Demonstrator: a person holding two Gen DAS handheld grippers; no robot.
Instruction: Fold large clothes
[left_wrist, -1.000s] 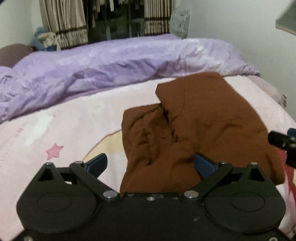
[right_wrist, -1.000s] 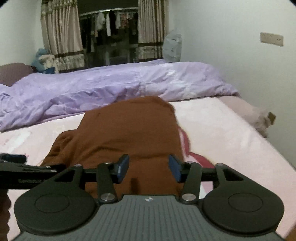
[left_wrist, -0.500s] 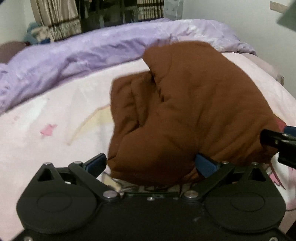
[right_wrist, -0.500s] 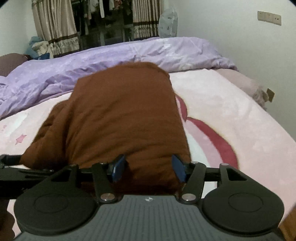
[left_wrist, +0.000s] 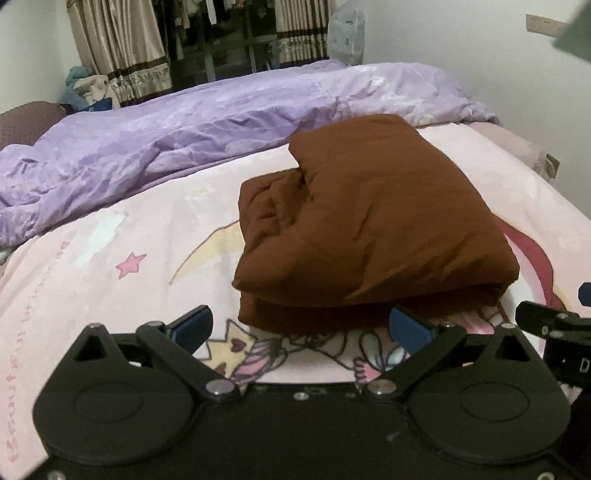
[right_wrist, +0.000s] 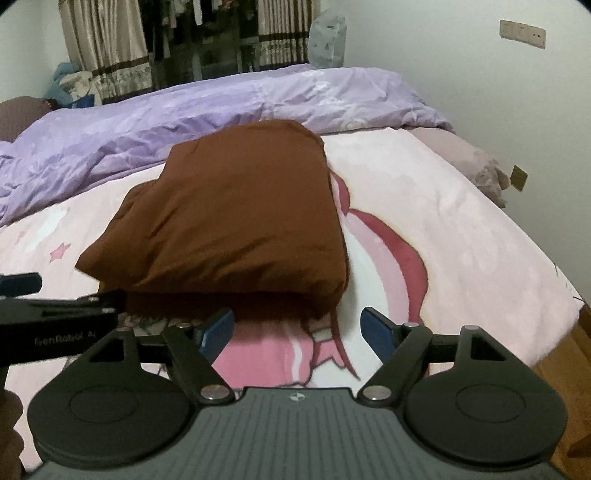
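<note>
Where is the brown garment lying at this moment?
In both wrist views the folded brown garment lies on the pink cartoon blanket, just beyond both open grippers, with the purple duvet behind it.

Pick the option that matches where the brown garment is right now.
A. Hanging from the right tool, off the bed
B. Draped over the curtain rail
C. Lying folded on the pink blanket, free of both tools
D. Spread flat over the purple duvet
C: the brown garment lies doubled over on the pink blanket, and the pads of the left tool and the opening right tool stand clear of it.
</note>
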